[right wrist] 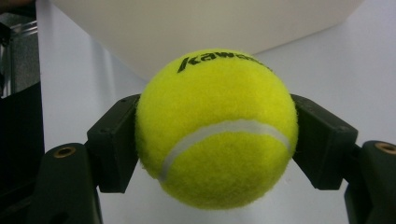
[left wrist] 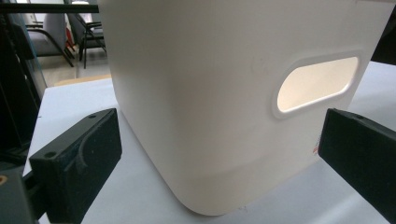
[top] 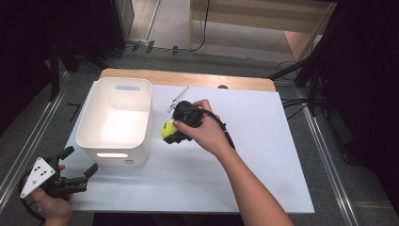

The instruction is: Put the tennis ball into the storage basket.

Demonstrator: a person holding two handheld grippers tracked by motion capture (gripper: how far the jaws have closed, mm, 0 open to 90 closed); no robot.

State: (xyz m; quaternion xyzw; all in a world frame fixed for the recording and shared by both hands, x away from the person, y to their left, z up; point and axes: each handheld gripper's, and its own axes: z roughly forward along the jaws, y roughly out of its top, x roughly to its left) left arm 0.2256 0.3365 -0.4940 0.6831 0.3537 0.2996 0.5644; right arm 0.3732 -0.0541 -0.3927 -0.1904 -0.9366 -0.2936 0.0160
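Observation:
A yellow tennis ball [right wrist: 217, 128] with black lettering is clamped between the two black jaws of my right gripper [right wrist: 215, 140]. In the high view that gripper [top: 173, 132] holds the ball [top: 167, 129] just right of the white bin [top: 115, 120], a little above the white table. My left gripper [top: 80, 167] rests at the table's front left corner, jaws spread wide with nothing between them. Its own view looks at the bin's near wall [left wrist: 210, 116] and its oval handle slot [left wrist: 317, 84], between the wide-apart jaws of the left gripper [left wrist: 224, 161].
The white bin is open-topped and looks empty inside. A wooden strip [top: 188, 77] borders the table's far edge. Black stands and cables [top: 301, 70] crowd the floor at the far right. Chairs [left wrist: 56, 32] stand beyond the table in the left gripper view.

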